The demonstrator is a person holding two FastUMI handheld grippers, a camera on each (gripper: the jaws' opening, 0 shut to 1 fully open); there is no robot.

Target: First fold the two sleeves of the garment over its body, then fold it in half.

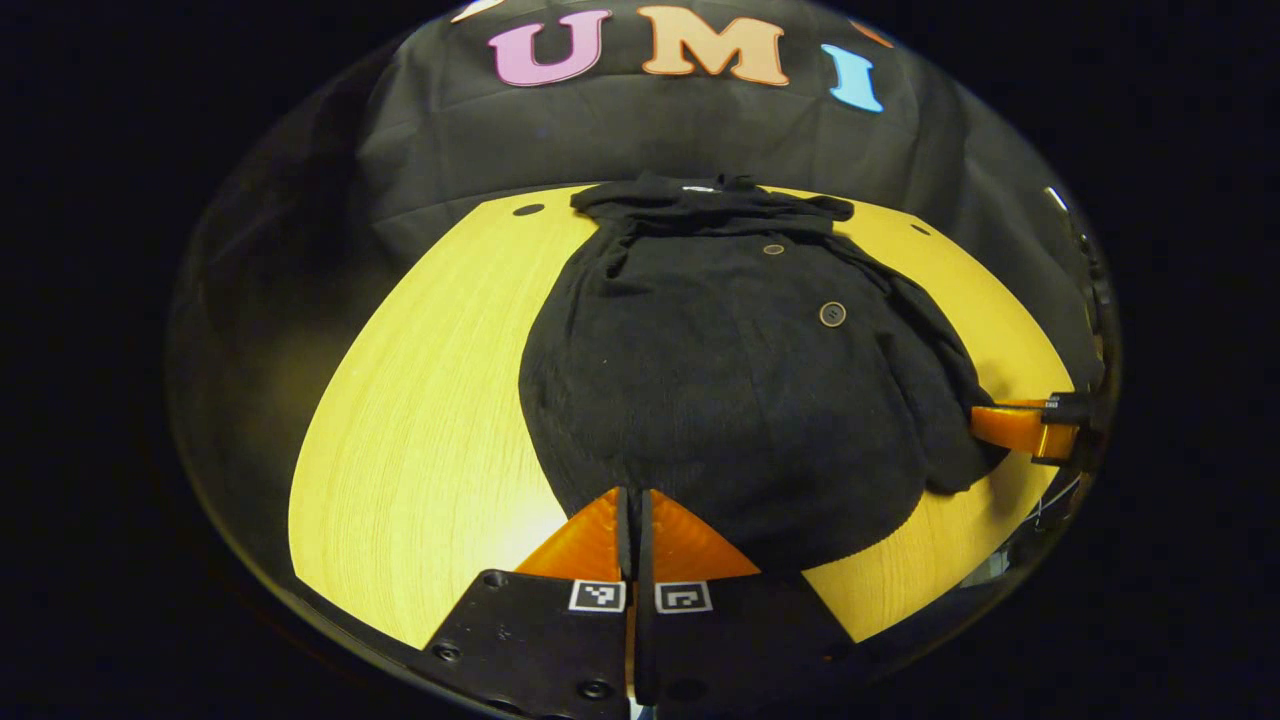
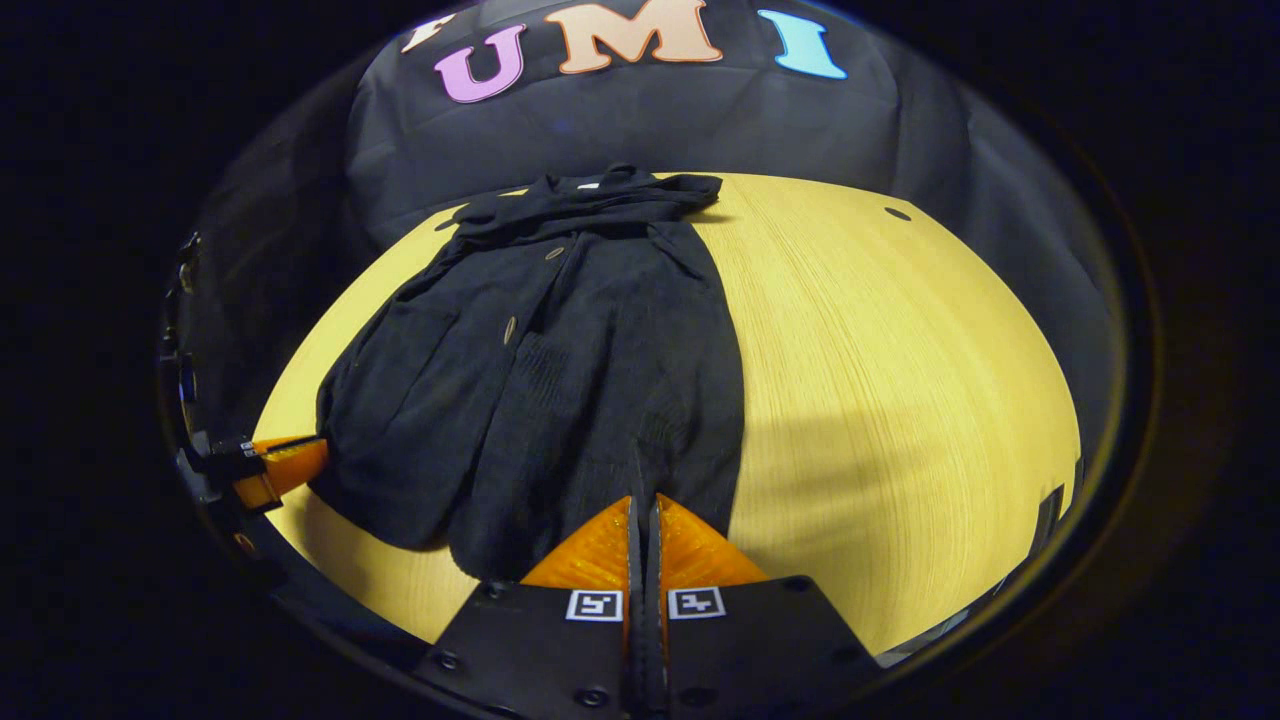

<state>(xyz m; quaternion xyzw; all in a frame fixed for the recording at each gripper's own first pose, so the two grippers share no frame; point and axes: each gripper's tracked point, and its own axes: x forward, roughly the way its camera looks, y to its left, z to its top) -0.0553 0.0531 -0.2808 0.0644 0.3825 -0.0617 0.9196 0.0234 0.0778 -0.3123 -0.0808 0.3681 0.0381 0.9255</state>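
A round wooden table [image 1: 420, 400] with a pale grain takes up most of the booth floor of both views, backed by the black cloth wall [image 1: 650, 130]. Two small dark holes sit in the tabletop near its far edge.

On the table lies a black ribbed cardigan [image 1: 720, 370], buttoned, spread flat. Its long axis runs from the near edge of the table to the far edge: the collar [image 1: 690, 200] points away toward the cloth wall, bunched in folds, and the hem lies nearest the cameras. In the left gripper view the garment sits at mid-table and slightly right; in the right gripper view [image 2: 540, 370] it lies on the left half of the table, slanting up toward the far middle. One sleeve [image 1: 920, 330] runs along the body's side, folded close against it down to the hem. Round buttons [image 1: 832, 314] show down the front.

The left gripper [image 1: 634, 510] has its fingers closed together at the hem, the dark fabric edge meeting their tips. The right gripper [image 2: 644, 520] likewise has its fingers pressed together at the hem's near edge, a sliver of cloth rising between the tips.
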